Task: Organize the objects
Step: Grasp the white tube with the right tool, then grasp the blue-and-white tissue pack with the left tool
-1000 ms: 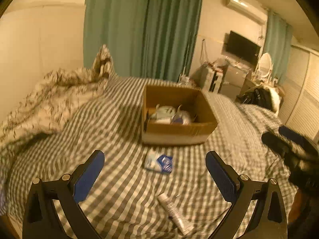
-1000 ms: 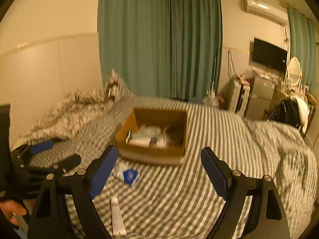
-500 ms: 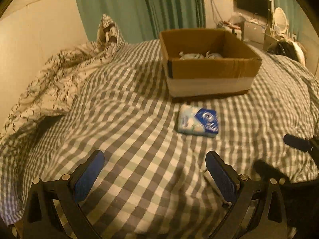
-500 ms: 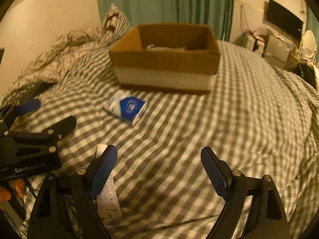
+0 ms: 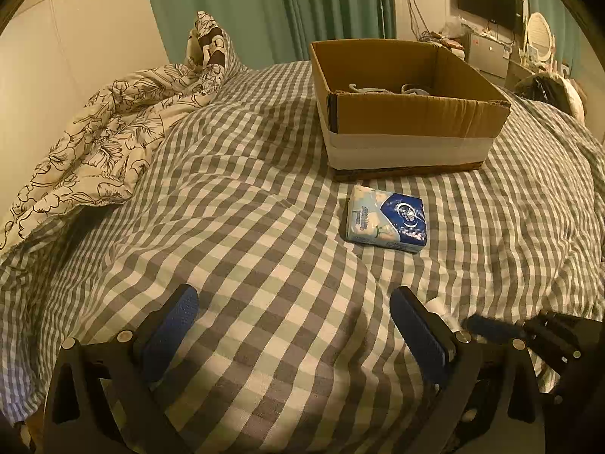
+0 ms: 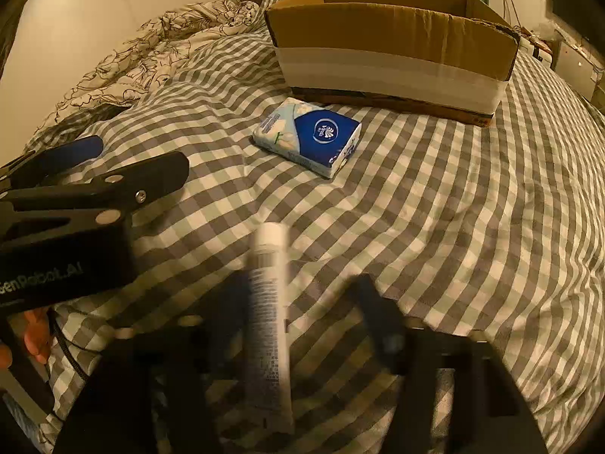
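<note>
Right tool (image 6: 298, 302) nearest the lens, badly motion-blurred; white tube (image 6: 269, 317) lies lengthwise between its fingers on the checked bedspread (image 6: 435, 196), cap end pointing away toward the box. Fingers sit either side of the tube with a gap on the right side; blur too strong, cannot tell if clenched on it or released. Left tool (image 5: 293, 325) hovers low over the bedspread, blue pads spread wide apart, nothing between them, released. In the left wrist view the cap end of the tube (image 5: 438, 308) peeks out just behind the left tool's right finger, with the right tool (image 5: 529, 335) blurred at the lower right edge. In the right wrist view the left tool (image 6: 113, 166) is at far left, a bit of the holder's hand (image 6: 34, 331) below it. Further out: tissue pack (image 5: 386, 218), blue and white, flat on the bedspread, near the box front but apart from it. Cardboard box (image 5: 412, 128) beyond, open top, pale band round its lower half, some pale items inside, hard to identify. Floral duvet (image 5: 102, 143) bunched at far left. Green curtains (image 5: 302, 7) behind.
</note>
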`<state>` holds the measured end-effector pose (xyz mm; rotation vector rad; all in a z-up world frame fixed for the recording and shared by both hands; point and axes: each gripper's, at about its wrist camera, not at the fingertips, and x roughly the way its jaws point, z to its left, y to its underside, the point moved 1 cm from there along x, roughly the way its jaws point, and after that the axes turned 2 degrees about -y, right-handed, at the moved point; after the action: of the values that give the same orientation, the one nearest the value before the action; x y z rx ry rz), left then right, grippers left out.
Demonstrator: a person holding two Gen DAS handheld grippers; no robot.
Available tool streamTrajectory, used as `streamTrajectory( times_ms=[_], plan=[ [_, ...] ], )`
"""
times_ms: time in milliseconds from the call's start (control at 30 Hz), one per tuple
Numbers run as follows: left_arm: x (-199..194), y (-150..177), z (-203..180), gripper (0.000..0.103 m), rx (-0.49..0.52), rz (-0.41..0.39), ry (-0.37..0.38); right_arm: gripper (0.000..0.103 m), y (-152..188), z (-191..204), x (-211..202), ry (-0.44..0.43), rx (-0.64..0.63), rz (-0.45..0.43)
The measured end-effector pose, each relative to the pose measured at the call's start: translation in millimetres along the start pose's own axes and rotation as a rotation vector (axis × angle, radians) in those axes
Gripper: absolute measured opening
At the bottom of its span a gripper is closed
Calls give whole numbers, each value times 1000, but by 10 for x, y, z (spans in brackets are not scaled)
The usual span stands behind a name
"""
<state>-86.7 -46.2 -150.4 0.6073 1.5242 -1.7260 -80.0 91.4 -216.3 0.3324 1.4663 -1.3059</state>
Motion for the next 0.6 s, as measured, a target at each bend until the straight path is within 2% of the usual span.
streamTrajectory(
  times_ms=[33, 133, 233, 333, 467, 600],
  plan=[
    [1, -3, -9, 103, 3, 2, -4, 22, 6, 3, -17, -9, -2, -1],
    [8, -25, -19, 103, 6, 11, -11, 21, -11, -41, -106, -9, -10, -12],
    [-8, -55, -55, 103, 12, 11, -4, 21, -103, -236, -318, 14, 29, -70],
    [-49, -119, -158, 103, 27, 1, 56, 21, -216, -453, -521, 78, 46, -129],
    [-30, -252, -384, 103, 67, -9, 114, 21, -398, -689, -677, 111, 55, -178],
    [204, -423, -649, 103, 136, 0, 140, 21, -572, -849, -791, 133, 67, -236]
  ],
)
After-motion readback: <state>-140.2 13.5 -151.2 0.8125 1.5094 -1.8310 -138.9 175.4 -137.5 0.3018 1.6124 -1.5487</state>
